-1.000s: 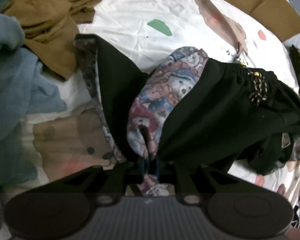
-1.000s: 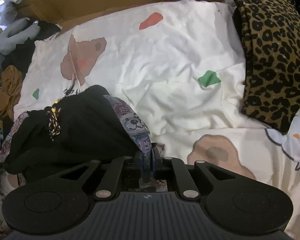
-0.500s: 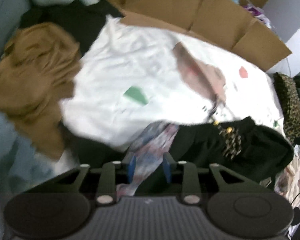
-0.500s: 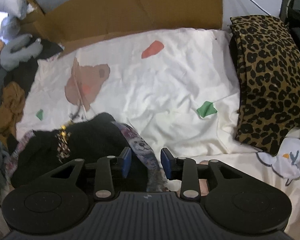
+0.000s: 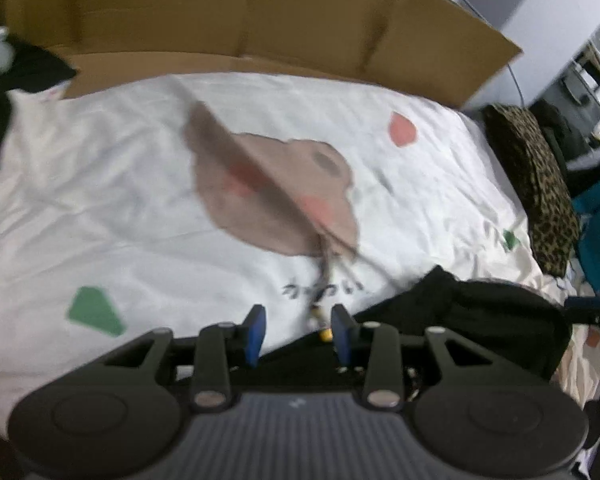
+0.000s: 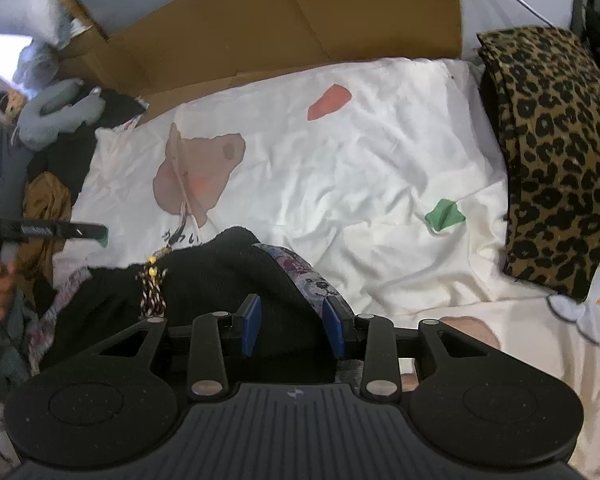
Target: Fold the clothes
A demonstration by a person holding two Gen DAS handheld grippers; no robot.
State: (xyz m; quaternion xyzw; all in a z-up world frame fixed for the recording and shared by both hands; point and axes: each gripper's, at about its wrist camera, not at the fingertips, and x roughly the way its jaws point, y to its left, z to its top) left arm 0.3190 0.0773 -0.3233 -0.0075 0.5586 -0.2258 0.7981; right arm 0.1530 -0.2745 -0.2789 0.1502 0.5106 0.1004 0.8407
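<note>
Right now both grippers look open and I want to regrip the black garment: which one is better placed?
Probably the right gripper: it's open with the black garment directly between its fingers. The left gripper, also open, frames mostly sheet.

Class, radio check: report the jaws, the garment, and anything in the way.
Left gripper open, empty. Right gripper open, empty. Black garment bunched on the white sheet, unfolded. Leopard-print cloth off to the right, apart.
</note>
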